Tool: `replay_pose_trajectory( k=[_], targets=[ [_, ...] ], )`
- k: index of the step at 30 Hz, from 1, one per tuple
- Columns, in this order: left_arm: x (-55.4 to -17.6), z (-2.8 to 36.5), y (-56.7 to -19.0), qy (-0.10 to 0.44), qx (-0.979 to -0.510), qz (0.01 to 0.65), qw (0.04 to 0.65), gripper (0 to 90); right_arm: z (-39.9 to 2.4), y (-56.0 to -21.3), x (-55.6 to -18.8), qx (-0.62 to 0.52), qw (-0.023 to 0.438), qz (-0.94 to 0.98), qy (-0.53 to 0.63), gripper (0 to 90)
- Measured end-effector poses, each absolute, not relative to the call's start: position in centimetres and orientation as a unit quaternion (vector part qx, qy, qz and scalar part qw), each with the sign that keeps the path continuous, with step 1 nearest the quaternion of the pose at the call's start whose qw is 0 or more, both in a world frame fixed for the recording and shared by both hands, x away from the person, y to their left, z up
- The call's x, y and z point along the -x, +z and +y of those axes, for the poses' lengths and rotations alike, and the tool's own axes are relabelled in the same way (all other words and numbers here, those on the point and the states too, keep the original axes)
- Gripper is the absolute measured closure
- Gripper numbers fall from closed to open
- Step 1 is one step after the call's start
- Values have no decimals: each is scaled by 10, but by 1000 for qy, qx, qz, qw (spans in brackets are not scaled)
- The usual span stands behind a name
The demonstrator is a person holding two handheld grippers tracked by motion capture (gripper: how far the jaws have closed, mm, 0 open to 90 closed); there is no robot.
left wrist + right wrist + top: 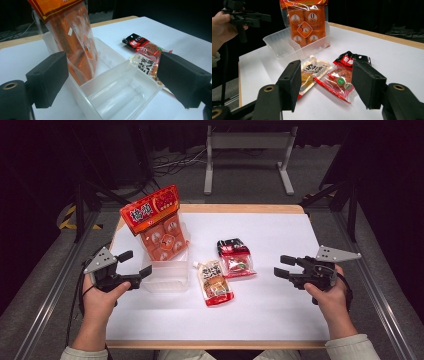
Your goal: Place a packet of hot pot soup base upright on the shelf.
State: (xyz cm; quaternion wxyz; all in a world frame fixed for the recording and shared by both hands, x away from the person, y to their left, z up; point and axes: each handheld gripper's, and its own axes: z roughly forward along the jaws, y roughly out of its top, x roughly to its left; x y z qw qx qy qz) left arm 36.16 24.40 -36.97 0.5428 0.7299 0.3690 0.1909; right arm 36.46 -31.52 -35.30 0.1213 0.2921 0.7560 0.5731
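On the white table the orange bag stands tilted in the clear bin's far compartment, while the left gripper beside the bin and the right gripper near the two flat pouches both gape wide, holding nothing.

We see an orange bag with a red header, a clear bin, a cream-and-red pouch, a black-and-red packet, a white counter and black tongs.
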Motion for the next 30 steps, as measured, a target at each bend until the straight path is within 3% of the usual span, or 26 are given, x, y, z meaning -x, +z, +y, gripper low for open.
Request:
replay_pose_trajectory(
  k=[11, 30],
  targets=[
    [-350, 248, -369, 181, -738, 370, 535, 102, -294, -356, -418, -310, 132, 771, 540, 470],
    [-331, 246, -369, 179, -743, 362, 534, 101, -252, -386, -487, -355, 117, 803, 464, 379]
  ],
)
